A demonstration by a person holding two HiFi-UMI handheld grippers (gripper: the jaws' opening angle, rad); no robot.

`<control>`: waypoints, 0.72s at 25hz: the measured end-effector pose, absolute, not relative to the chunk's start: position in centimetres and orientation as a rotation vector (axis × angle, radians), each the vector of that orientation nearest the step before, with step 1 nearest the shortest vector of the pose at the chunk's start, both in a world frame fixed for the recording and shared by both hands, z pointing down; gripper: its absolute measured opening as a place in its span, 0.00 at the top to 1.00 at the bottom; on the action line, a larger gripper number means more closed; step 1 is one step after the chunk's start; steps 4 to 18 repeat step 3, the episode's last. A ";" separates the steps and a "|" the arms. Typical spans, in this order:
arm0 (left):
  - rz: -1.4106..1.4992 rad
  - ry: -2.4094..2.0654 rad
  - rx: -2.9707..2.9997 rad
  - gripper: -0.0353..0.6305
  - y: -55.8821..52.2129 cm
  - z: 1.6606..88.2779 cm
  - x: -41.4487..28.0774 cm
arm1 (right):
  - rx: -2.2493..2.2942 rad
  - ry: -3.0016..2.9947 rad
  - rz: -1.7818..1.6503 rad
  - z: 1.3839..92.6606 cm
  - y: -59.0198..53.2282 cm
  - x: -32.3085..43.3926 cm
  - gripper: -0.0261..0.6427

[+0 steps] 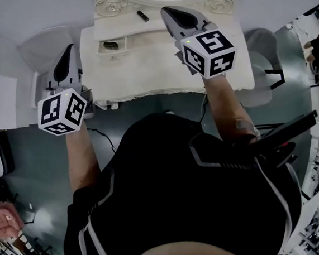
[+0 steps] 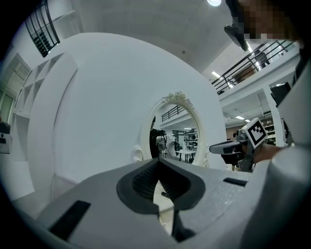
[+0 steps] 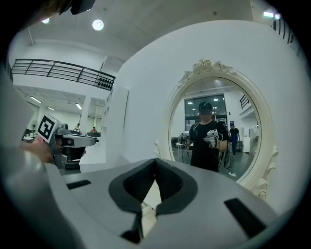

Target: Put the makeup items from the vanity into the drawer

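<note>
Grey left gripper (image 1: 70, 47), right gripper (image 1: 165, 10): both closed, empty | Risk: closed jaws could knock slim black tube (image 1: 142, 16) off white carved vanity (image 1: 143, 69)

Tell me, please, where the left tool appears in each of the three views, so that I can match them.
Head view: the left tool is at the left, beside the left end of the vanity.
Left gripper view: the left tool fills the bottom centre, shut and empty.
Right gripper view: the left tool is small, near the left edge.
Shared landmark: the ornate oval mirror, in all three views.
</note>
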State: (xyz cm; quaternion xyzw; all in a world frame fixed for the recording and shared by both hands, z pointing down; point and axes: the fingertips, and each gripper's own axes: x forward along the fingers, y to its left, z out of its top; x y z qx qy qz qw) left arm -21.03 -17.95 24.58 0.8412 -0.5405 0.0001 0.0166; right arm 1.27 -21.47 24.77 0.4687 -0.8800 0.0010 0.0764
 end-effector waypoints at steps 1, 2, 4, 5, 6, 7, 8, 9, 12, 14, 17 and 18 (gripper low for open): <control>0.010 -1.688 2.617 0.94 -17.9 24.5 -20.9 | 1.417 -2.633 0.005 24.8 -21.6 1.5 0.95; 0.018 -1.694 2.618 0.94 -17.8 24.5 -20.8 | 1.424 -2.630 0.007 24.8 -21.6 1.6 0.95; 0.024 -1.699 2.620 0.94 -17.7 24.5 -20.7 | 1.428 -2.628 0.009 24.8 -21.6 1.8 0.95; 0.024 -1.699 2.620 0.94 -17.7 24.5 -20.7 | 1.428 -2.628 0.009 24.8 -21.6 1.8 0.95; 0.024 -1.699 2.620 0.94 -17.7 24.5 -20.7 | 1.428 -2.628 0.009 24.8 -21.6 1.8 0.95; 0.024 -1.699 2.620 0.94 -17.7 24.5 -20.7 | 1.428 -2.628 0.009 24.8 -21.6 1.8 0.95; 0.024 -1.699 2.620 0.94 -17.7 24.5 -20.7 | 1.428 -2.628 0.009 24.8 -21.6 1.8 0.95; 0.024 -1.699 2.620 0.94 -17.7 24.5 -20.7 | 1.428 -2.628 0.009 24.8 -21.6 1.8 0.95; 0.024 -1.699 2.620 0.94 -17.7 24.5 -20.7 | 1.428 -2.628 0.009 24.8 -21.6 1.8 0.95; 0.024 -1.699 2.620 0.94 -17.7 24.5 -20.7 | 1.428 -2.628 0.009 24.8 -21.6 1.8 0.95; 0.024 -1.699 2.620 0.94 -17.7 24.5 -20.7 | 1.428 -2.628 0.009 24.8 -21.6 1.8 0.95; 0.024 -1.699 2.620 0.94 -17.7 24.5 -20.7 | 1.428 -2.628 0.009 24.8 -21.6 1.8 0.95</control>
